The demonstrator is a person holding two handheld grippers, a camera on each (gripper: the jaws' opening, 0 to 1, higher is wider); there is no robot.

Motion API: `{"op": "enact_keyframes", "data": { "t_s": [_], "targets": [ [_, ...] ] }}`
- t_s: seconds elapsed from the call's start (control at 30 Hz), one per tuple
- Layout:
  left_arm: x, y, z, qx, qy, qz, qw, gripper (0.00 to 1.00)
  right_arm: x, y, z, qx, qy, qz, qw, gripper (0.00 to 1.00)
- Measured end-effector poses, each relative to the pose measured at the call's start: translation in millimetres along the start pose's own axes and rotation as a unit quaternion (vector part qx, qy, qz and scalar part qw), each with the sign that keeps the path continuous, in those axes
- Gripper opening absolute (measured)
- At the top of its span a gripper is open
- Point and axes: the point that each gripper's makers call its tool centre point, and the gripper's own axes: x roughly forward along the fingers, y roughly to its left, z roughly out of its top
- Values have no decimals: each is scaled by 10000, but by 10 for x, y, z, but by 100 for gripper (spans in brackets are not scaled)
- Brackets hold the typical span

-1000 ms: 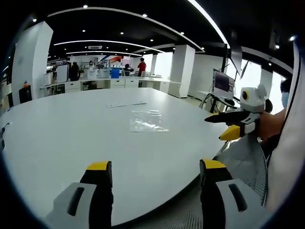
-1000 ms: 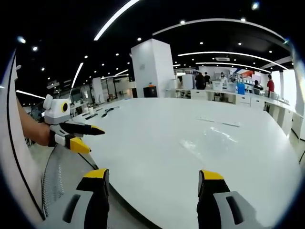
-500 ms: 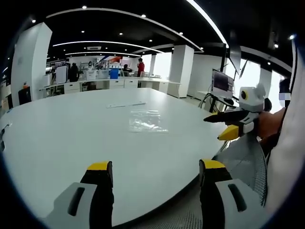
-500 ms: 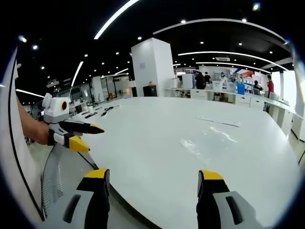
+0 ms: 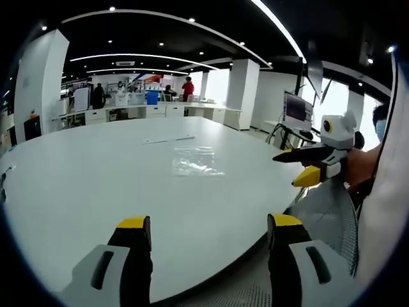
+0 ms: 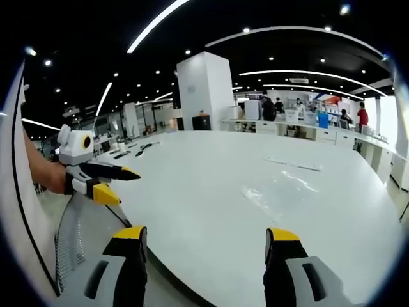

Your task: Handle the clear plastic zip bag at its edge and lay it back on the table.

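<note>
The worktop [image 5: 77,185] is a large white surface with a rounded edge, set in an open office hall; it spreads across both the left gripper view and the right gripper view [image 6: 211,192]. A white square pillar [image 6: 204,93] stands beyond its far side. A mesh chair back [image 5: 326,214] sits just off the near edge, below the right gripper.

Left gripper [image 5: 208,224]: fingers wide apart, nothing between them, held over the near edge of the worktop. In the right gripper view it comes in from the left [image 6: 115,182], hand-held, fingers apart and empty.

Right gripper [image 6: 204,235]: fingers wide apart, empty, above the near edge. In the left gripper view it enters from the right [image 5: 294,167], fingers parted.

Bag [image 5: 197,162]: clear plastic, lying flat on the worktop near its middle, well apart from both grippers. In the right gripper view it reads as a faint glossy patch [image 6: 281,185].
</note>
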Motion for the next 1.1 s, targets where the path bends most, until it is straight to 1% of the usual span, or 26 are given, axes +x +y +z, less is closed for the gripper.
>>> {"op": "enact_keyframes", "data": {
  "t_s": [0.23, 0.5, 0.7, 0.97, 1.1],
  "targets": [
    [-7, 18, 6, -30, -23, 11, 10000, 74, 3, 5, -6, -5, 18, 5, 10000, 74],
    [-7, 120, -61, -23, -29, 18, 10000, 74, 6, 2, -12, -24, 32, 5, 10000, 74],
    [-8, 123, -67, -24, -15, 10, 10000, 74, 11, -18, -26, -31, 34, -3, 10000, 74],
    [-9, 173, -88, -26, -17, 36, 10000, 73, 16, -26, -37, -30, 41, 16, 10000, 74],
    [-12, 160, -85, -12, -25, 35, 10000, 73, 15, -24, -36, -52, 34, 3, 10000, 74]
  ]
}}
